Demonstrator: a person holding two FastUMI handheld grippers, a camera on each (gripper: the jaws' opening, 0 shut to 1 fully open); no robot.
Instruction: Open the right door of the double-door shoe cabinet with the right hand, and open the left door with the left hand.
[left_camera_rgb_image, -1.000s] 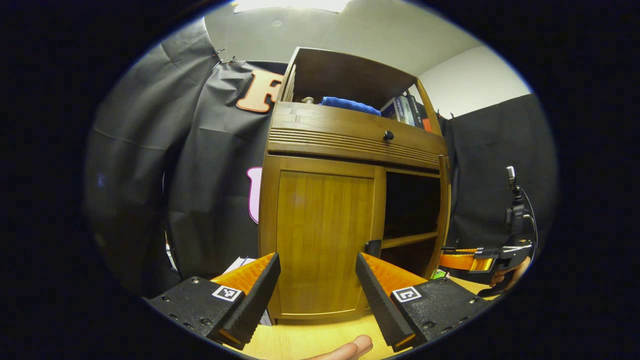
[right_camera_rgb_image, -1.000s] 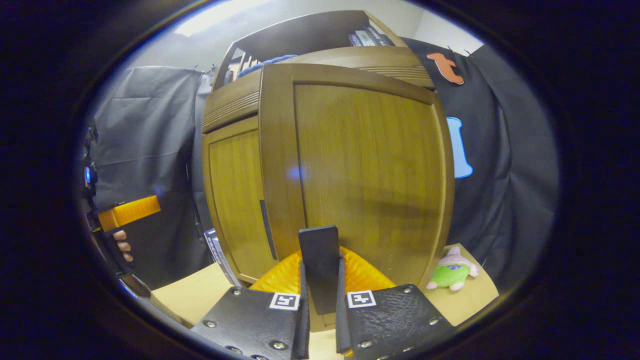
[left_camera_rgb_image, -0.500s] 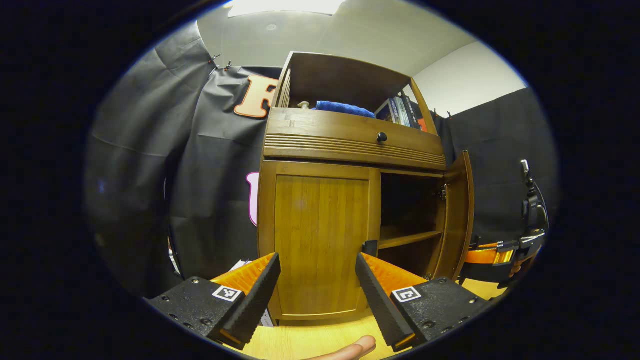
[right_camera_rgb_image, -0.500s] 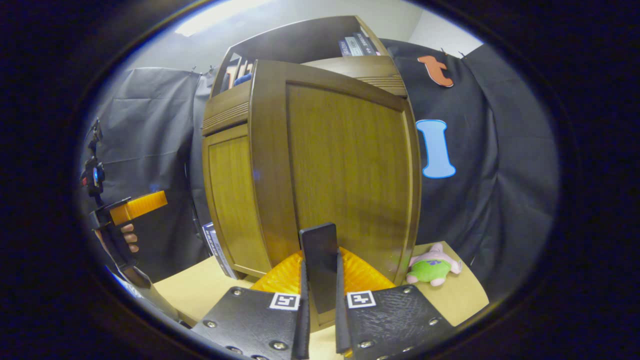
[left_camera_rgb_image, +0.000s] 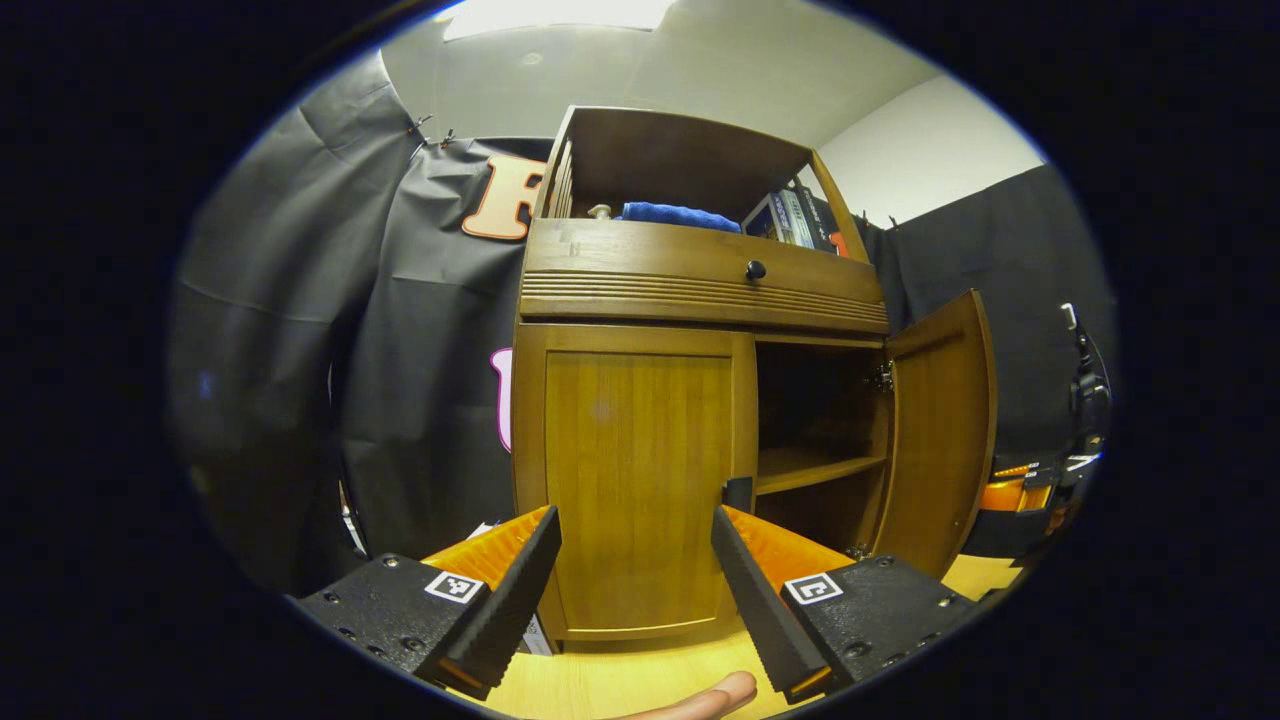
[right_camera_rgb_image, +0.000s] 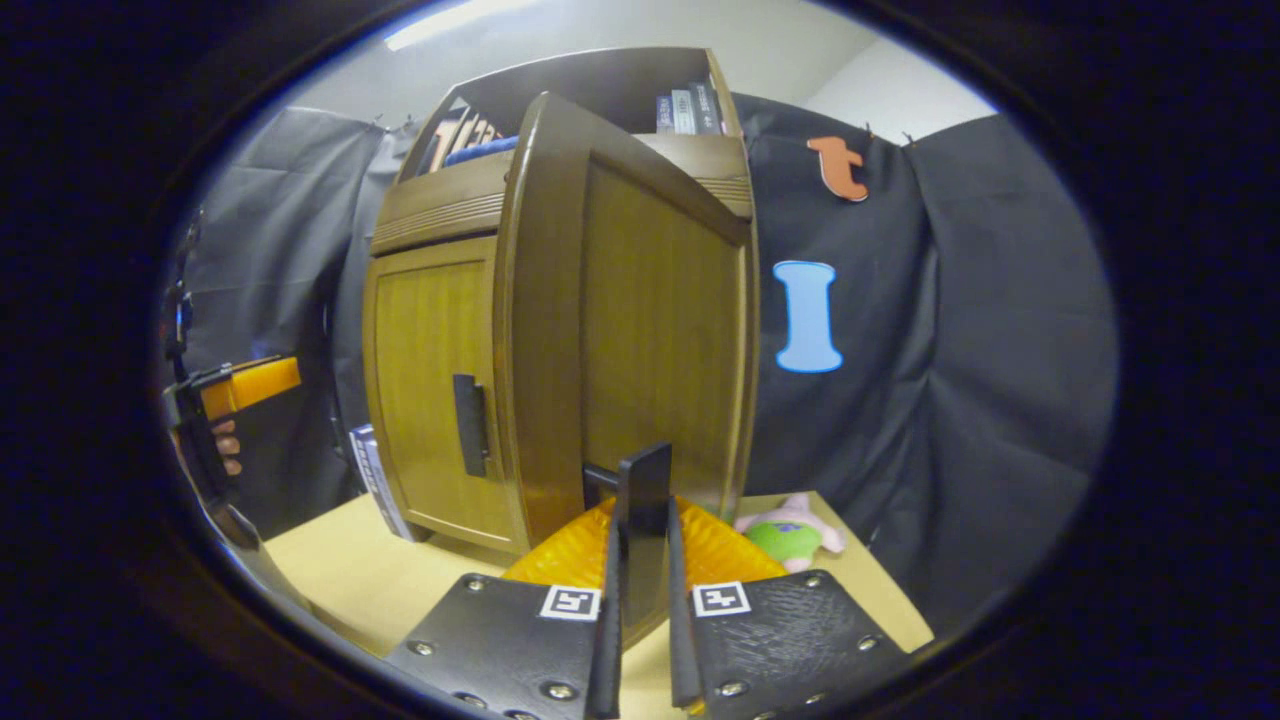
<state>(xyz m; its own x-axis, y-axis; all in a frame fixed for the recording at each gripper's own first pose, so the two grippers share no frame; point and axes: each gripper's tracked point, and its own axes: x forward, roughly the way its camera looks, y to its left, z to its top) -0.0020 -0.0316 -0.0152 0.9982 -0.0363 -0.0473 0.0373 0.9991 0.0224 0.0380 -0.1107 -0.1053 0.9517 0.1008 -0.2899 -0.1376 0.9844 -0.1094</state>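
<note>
- Wooden shoe cabinet (left_camera_rgb_image: 700, 290) stands on the bench (right_camera_rgb_image: 380, 575), 2 doors below a drawer and an open top shelf.
- Right door (left_camera_rgb_image: 935, 430) is swung well out on its hinges, baring the inner shelf (left_camera_rgb_image: 815, 465); I judge the 1st step nearly done.
- Left door (left_camera_rgb_image: 640, 480) is shut flush, its dark handle (right_camera_rgb_image: 468, 425) on the edge nearest the opening.
- Right tool (right_camera_rgb_image: 640, 640) is clamped on the right door's handle (right_camera_rgb_image: 645, 510), both fingers pressing it.
- Left tool (left_camera_rgb_image: 635, 590) hangs spread wide in front of the left door, touching nothing (the handle tip peeks just above its right finger).
- Next, by my reading: let go with the right tool, then bring the left tool's fingers to either side of the left door's handle, close, and pull in an arc about the left hinges.
</note>
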